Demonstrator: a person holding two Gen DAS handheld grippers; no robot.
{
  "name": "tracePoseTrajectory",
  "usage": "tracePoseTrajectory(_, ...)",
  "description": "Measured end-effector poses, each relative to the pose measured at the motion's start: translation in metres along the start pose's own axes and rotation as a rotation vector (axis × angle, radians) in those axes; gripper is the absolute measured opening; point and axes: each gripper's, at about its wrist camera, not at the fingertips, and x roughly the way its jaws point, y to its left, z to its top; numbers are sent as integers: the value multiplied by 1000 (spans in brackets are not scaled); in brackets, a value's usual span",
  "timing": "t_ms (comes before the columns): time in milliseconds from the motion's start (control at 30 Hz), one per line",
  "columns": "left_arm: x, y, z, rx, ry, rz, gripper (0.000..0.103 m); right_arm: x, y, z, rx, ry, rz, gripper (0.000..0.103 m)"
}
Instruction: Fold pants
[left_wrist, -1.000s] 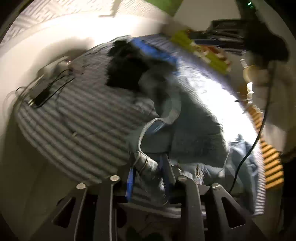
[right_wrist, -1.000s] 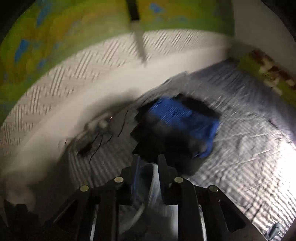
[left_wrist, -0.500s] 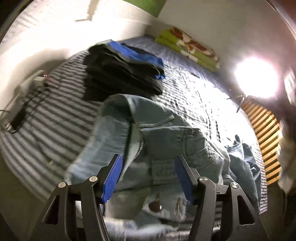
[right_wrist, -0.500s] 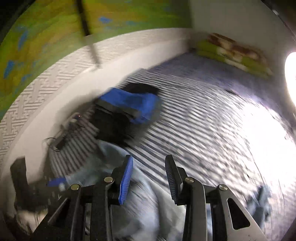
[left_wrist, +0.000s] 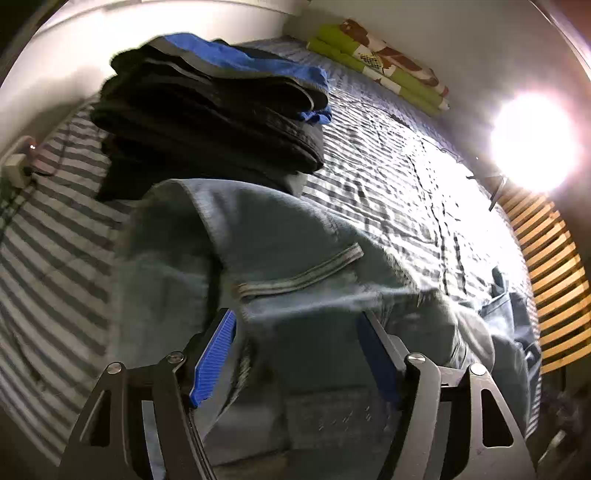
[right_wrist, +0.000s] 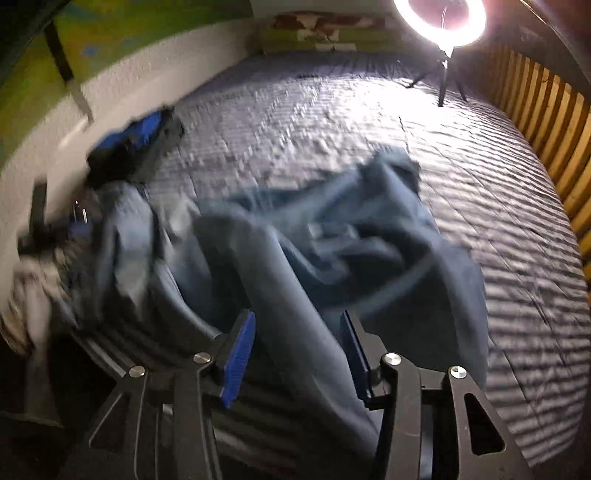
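A pair of light blue jeans (left_wrist: 266, 251) lies crumpled on the striped bed, its waistband and a pocket seam facing up in the left wrist view. My left gripper (left_wrist: 295, 332) hangs open just over the denim, blue pads wide apart, nothing pinched. In the right wrist view the jeans (right_wrist: 295, 236) sprawl in a blurred heap toward the bed's near edge. My right gripper (right_wrist: 299, 343) is open above one trouser leg, and the cloth runs between its fingers without being clamped.
A stack of folded dark and blue clothes (left_wrist: 207, 110) sits beyond the jeans by the white wall (left_wrist: 55, 66). A bright ring light (right_wrist: 439, 18) on a tripod stands on the bed's far side. Wooden slats (right_wrist: 546, 122) line the right. Green patterned bedding (left_wrist: 380, 77) lies at the head.
Both grippers were shut on the jeans a second ago, then opened and let go. The jeans dropped onto the bed. Both cameras swung right and came lower over the cloth.
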Motion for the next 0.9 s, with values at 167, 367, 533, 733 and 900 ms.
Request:
tracePoseTrajectory(167,22,-10,3,27,36,33,8,15,4,-35,-20,52,-10,46)
tracePoseTrajectory(367,7,-5,6,-24,-28,11,6,35,33,-49,-216,70,-177,50)
tracePoseTrajectory(533,-40,22,19,-113,-138,-44,6,18,13,-58,-187,56,-235,51)
tracePoseTrajectory(733,-83,47,28,-120,-231,-27,6,-4,-1,-78,-159,51,-229,57)
tracePoseTrajectory(900,-95,59,21,-163,-241,-60,6,12,30,-71,-213,20,-197,57)
